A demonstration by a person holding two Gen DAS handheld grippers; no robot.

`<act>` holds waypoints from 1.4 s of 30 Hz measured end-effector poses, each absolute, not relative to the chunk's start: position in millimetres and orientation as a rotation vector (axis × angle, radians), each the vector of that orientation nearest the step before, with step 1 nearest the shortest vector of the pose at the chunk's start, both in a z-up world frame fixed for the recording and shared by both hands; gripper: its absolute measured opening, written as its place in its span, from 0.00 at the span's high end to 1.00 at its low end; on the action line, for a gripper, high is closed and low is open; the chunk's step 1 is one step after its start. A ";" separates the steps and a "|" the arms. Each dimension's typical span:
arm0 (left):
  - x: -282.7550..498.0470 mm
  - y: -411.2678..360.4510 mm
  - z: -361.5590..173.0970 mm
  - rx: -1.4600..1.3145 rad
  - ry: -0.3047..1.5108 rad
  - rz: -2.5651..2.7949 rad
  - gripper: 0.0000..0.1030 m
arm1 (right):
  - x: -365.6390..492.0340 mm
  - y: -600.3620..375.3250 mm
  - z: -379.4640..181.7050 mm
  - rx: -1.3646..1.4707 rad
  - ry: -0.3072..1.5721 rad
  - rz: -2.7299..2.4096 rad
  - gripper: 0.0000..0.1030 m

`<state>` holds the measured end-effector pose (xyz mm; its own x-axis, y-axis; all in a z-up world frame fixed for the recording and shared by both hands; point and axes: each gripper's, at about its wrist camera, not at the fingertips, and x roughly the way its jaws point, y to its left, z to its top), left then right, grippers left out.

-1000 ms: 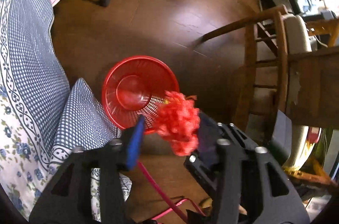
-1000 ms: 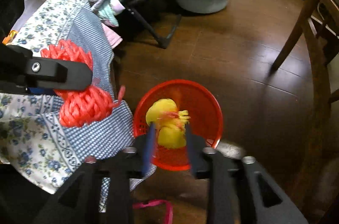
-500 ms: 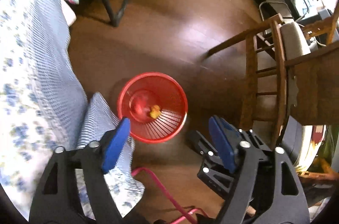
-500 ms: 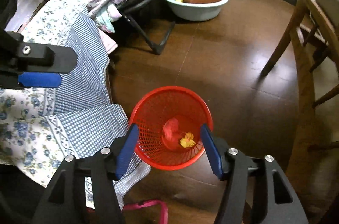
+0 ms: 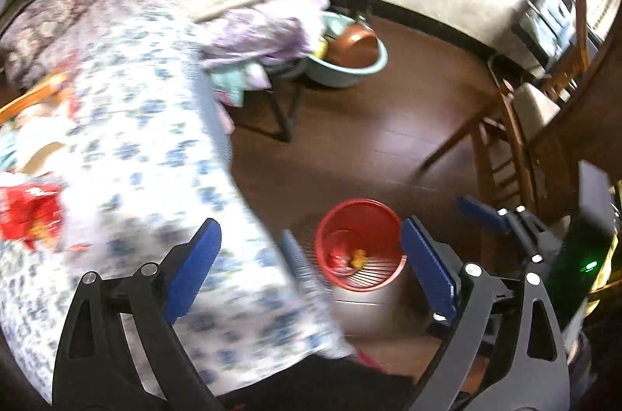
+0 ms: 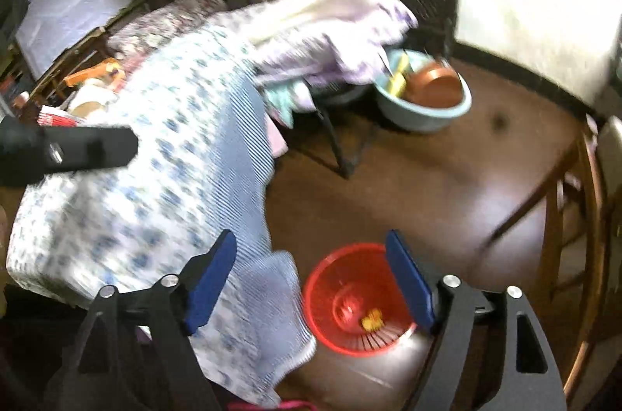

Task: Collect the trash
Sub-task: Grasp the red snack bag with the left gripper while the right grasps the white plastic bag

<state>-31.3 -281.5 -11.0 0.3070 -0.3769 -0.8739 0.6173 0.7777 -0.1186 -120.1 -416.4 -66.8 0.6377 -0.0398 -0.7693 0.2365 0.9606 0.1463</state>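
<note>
With both tools raised over the floor, I see my left gripper [image 5: 311, 265] spread wide, its blue pads [image 5: 192, 265] clear of everything; its jaws have just been opening and nothing sits between them. My right gripper [image 6: 311, 284] is likewise spread, its jaws have just been opening too, and no object is between its pads [image 6: 408, 284].

Below them the red mesh wastebasket [image 5: 359, 244] stands upright on the dark wooden floor [image 5: 350, 139], just beside the hanging edge of the blue floral bedsheet [image 5: 147, 154]. Inside it, at the bottom, lie a red scrap [image 6: 344, 310] and a yellow scrap [image 6: 372, 319], close together.

Farther back I see a pale blue basin [image 6: 423, 112] holding a brown bowl [image 6: 435, 84], near a heap of lilac laundry [image 6: 342, 34]. A wooden chair [image 5: 501, 147] stands on the right. On the bed, at the left of the left wrist view, lies a blurred red packet [image 5: 29, 216].
</note>
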 end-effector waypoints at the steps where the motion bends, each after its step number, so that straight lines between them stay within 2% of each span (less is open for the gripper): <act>1: -28.2 -270.2 -7.4 0.250 1.064 -0.650 0.13 | -114.1 -407.0 -57.5 0.231 0.853 -0.147 0.21; 3: -25.7 -251.3 -1.8 0.240 1.048 -0.624 0.12 | -104.7 -391.9 -43.5 0.211 0.830 -0.140 0.13; 8: -3.5 -189.4 9.0 0.204 1.001 -0.511 0.12 | -76.5 -351.3 -16.2 0.202 0.785 -0.100 0.06; 13: 24.1 -128.0 14.7 0.134 0.975 -0.396 0.11 | -44.6 -301.3 -2.3 0.200 0.778 -0.018 0.06; 21: 57.9 -50.0 10.8 0.014 0.960 -0.279 0.08 | -6.5 -232.2 -16.2 0.074 0.853 0.055 0.06; 32: 72.2 -23.5 -8.7 -0.022 1.036 -0.260 0.08 | 20.2 -190.5 -38.8 -0.004 0.906 0.138 0.07; 37: 74.8 -25.1 -12.7 -0.032 1.051 -0.252 0.08 | 34.1 -177.3 -43.6 -0.029 0.917 0.171 0.22; 38: 75.0 -25.3 -13.2 -0.031 1.050 -0.250 0.08 | 36.2 -176.2 -45.0 -0.032 0.921 0.175 0.28; 40: 75.7 -25.4 -14.2 -0.033 1.051 -0.247 0.08 | 39.7 -172.6 -50.1 -0.045 0.932 0.181 0.53; 41: 76.0 -25.2 -14.7 -0.036 1.052 -0.245 0.08 | 39.9 -171.8 -52.3 -0.044 0.941 0.194 0.78; 42: 76.4 -25.0 -15.0 -0.038 1.054 -0.243 0.08 | 37.7 -173.3 -52.2 -0.031 0.935 0.209 0.79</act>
<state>76.4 -25.0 -15.0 0.4696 -0.2168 -0.8559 0.1802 0.9725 -0.1475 37.7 -173.3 -52.2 0.5750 0.1653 -0.8013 -0.1920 0.9793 0.0642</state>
